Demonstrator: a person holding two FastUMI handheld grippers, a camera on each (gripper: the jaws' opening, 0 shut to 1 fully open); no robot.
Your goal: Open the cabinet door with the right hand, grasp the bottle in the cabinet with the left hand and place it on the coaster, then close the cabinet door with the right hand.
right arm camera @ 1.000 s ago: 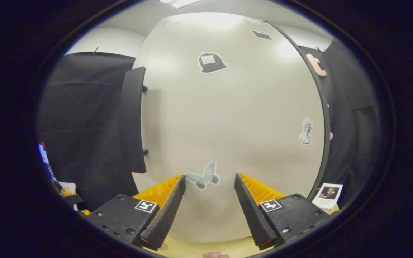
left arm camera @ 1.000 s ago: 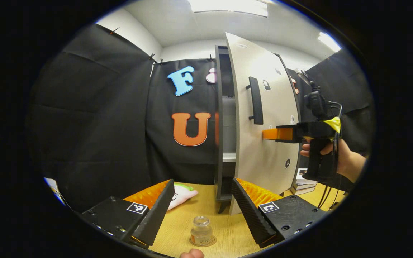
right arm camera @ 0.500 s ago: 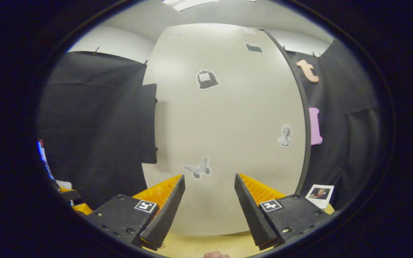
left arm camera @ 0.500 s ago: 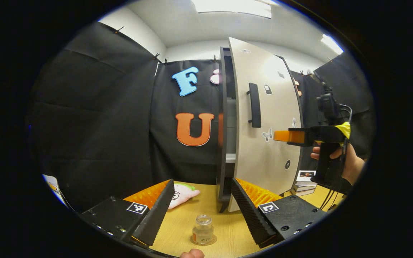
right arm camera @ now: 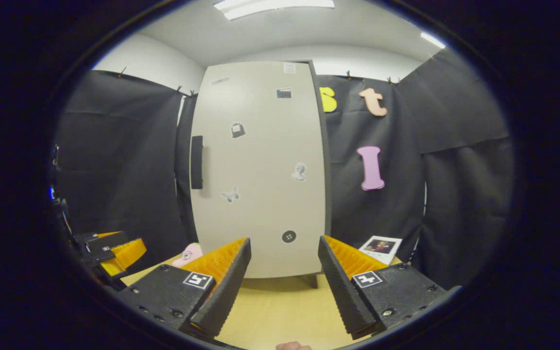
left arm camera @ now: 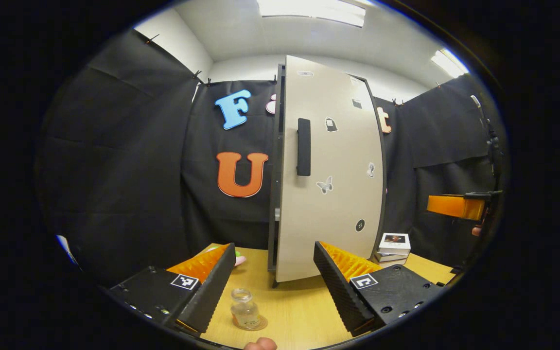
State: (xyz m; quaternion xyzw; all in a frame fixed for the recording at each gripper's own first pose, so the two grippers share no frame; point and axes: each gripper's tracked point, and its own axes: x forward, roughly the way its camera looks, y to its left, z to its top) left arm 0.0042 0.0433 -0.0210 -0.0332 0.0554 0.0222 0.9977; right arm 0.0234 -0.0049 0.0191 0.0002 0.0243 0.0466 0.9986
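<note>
Left hand-held gripper (left arm camera: 270, 277), wide open and empty, hovers over the bottle (left arm camera: 244, 308) on its coaster (left arm camera: 255, 324).

The cabinet (left arm camera: 328, 184) stands at the back of the counter (left arm camera: 294, 311), in front of the wall. Its door (right arm camera: 260, 170) is shut, with the handle (left arm camera: 303, 147) on the left side of the door. The bottle (left arm camera: 244, 309) stands on the coaster (left arm camera: 256, 324), on the counter in front of the cabinet and a bit to the left. A stack of books (left arm camera: 393, 244) lies right of the cabinet. A soft toy (right arm camera: 188, 253) lies left of it.
</note>
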